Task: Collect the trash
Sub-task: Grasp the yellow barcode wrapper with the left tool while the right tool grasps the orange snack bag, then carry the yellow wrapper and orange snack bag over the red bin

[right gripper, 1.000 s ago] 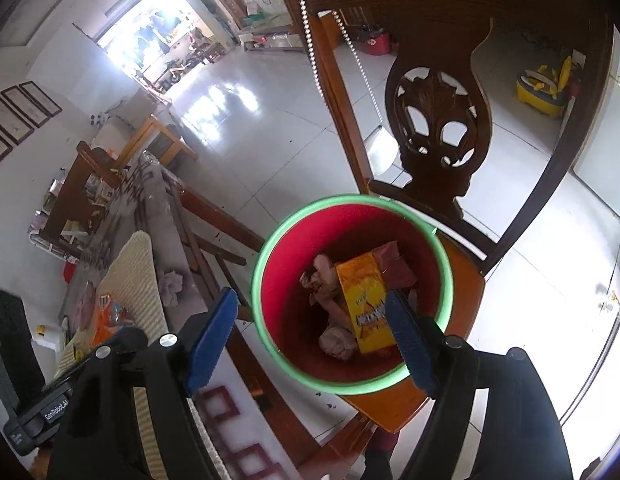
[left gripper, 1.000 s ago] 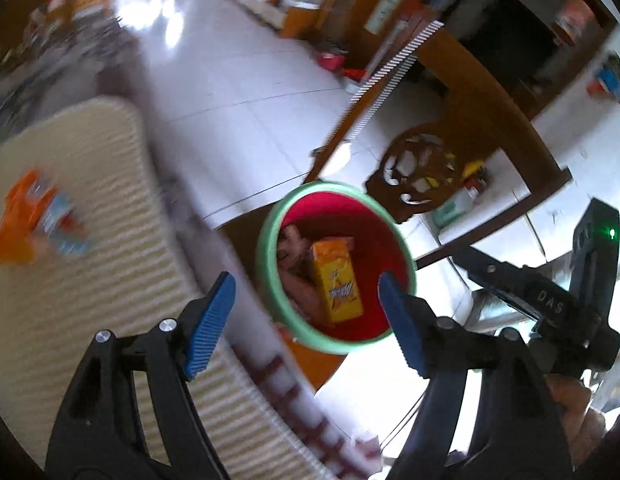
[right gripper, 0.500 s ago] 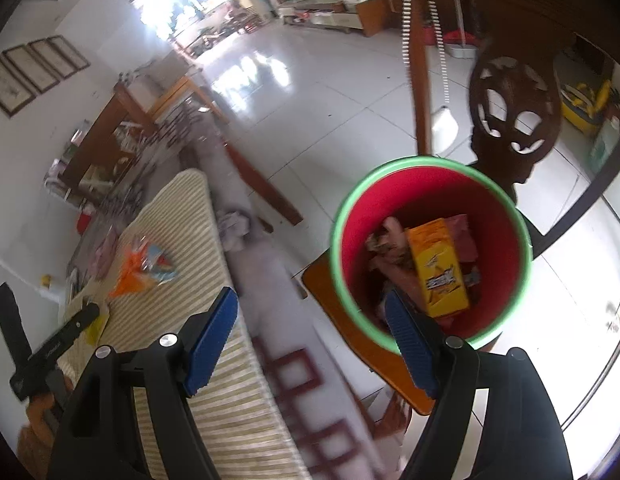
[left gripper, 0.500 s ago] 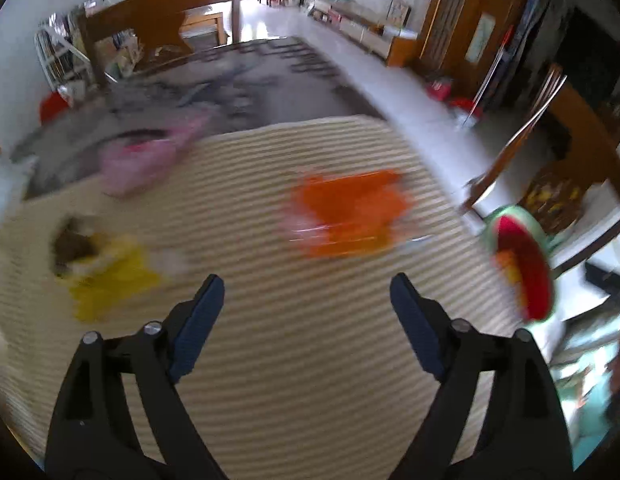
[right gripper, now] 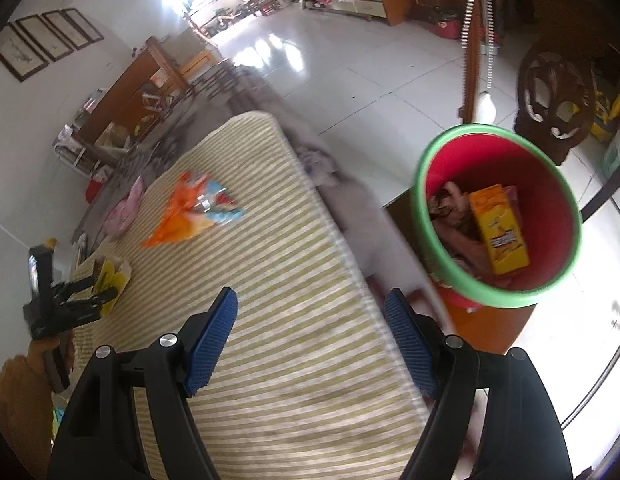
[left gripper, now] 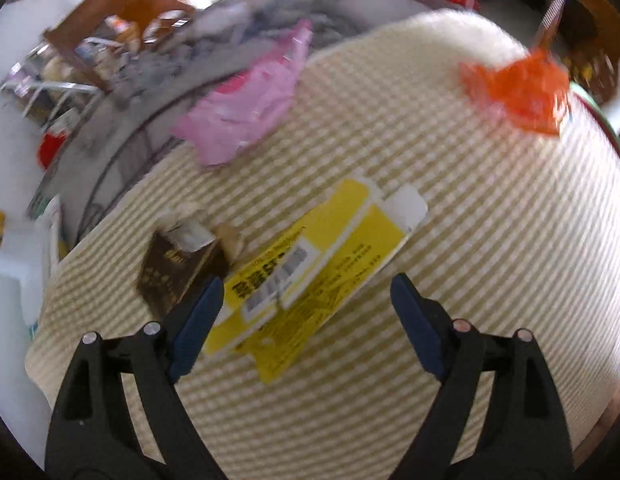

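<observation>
A: What covers the tabletop point(left gripper: 490, 240)?
B: A striped mat; a yellow carton point(left gripper: 310, 276) lies low-centre between the spread, empty left tongs point(left gripper: 306, 312).
A: The right tongs point(right gripper: 310, 332)?
B: Spread, empty; white tiled floor point(right gripper: 350, 76) at the frame's top.

bare striped mat point(left gripper: 490, 240) lay open at three o'clock of the yellow carton point(left gripper: 310, 272); a brown box point(left gripper: 174, 268) crowded its nine o'clock.

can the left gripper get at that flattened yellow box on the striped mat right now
Probably yes. The left gripper is open right above the flattened yellow box, nothing between its fingers. Only the brown box crowds one side.
</observation>
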